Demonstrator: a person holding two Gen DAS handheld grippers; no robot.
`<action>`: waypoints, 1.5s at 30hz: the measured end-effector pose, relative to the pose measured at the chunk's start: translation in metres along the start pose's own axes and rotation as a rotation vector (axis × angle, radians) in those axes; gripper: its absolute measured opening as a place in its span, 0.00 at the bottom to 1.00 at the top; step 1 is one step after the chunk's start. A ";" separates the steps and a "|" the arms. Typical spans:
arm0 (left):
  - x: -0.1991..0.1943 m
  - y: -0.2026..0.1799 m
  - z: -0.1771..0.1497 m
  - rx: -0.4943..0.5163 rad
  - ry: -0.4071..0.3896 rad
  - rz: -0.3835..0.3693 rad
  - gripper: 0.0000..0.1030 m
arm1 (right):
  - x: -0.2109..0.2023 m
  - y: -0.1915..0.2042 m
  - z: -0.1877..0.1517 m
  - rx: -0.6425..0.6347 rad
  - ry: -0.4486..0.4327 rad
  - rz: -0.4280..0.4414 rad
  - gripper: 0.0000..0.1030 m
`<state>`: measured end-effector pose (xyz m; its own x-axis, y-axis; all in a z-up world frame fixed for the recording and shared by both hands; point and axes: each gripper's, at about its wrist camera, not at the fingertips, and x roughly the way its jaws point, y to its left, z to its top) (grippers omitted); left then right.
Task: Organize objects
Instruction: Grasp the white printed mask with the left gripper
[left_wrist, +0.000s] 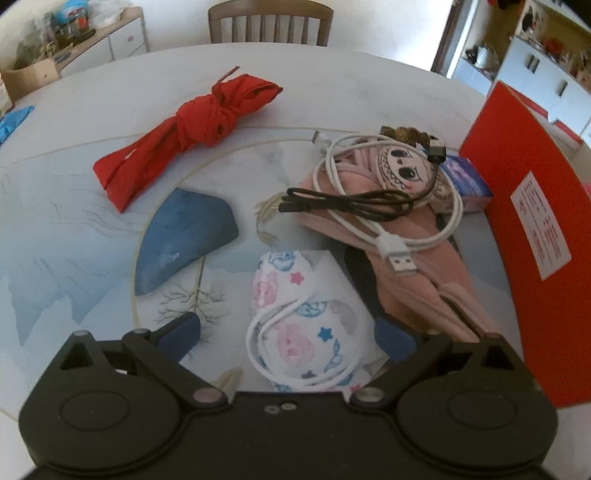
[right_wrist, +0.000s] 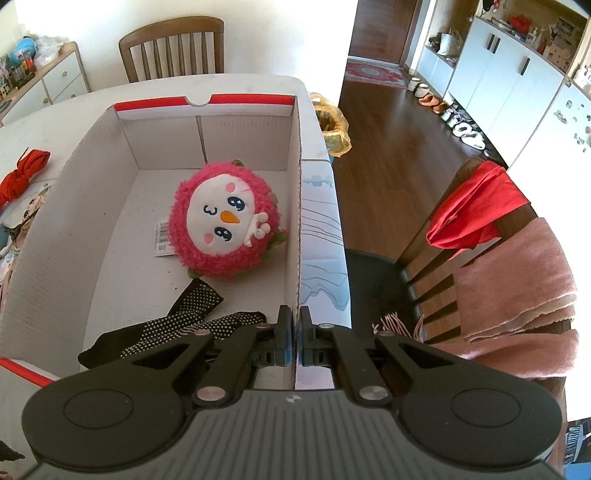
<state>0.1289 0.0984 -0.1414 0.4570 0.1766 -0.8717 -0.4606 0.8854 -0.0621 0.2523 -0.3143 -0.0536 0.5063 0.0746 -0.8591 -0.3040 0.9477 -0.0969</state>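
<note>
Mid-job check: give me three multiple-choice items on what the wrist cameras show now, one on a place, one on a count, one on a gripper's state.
1. Where is the pink plush toy?
A. in the box
B. on a chair
C. on the floor

2. How many cables lie on the doll?
A. none
B. two
C. five

3. The right gripper is:
A. wide open
B. clamped on the box wall
C. holding a sock

Answers: 1 A, white walls surround it. 2 B, the white cable and black cable. 3 B, its jaws pinch the cardboard edge.
</note>
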 end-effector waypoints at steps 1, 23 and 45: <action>0.000 -0.001 0.000 -0.003 -0.001 0.001 0.97 | 0.000 0.000 0.000 0.000 0.000 0.000 0.03; -0.011 -0.014 -0.001 0.040 -0.060 0.020 0.19 | -0.001 0.001 0.000 0.003 0.001 -0.005 0.04; -0.084 -0.042 0.027 0.088 -0.064 -0.111 0.08 | -0.001 0.001 0.001 0.005 0.001 -0.005 0.04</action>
<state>0.1301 0.0584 -0.0527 0.5506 0.0998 -0.8288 -0.3370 0.9349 -0.1113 0.2522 -0.3135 -0.0528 0.5075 0.0693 -0.8589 -0.2975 0.9496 -0.0992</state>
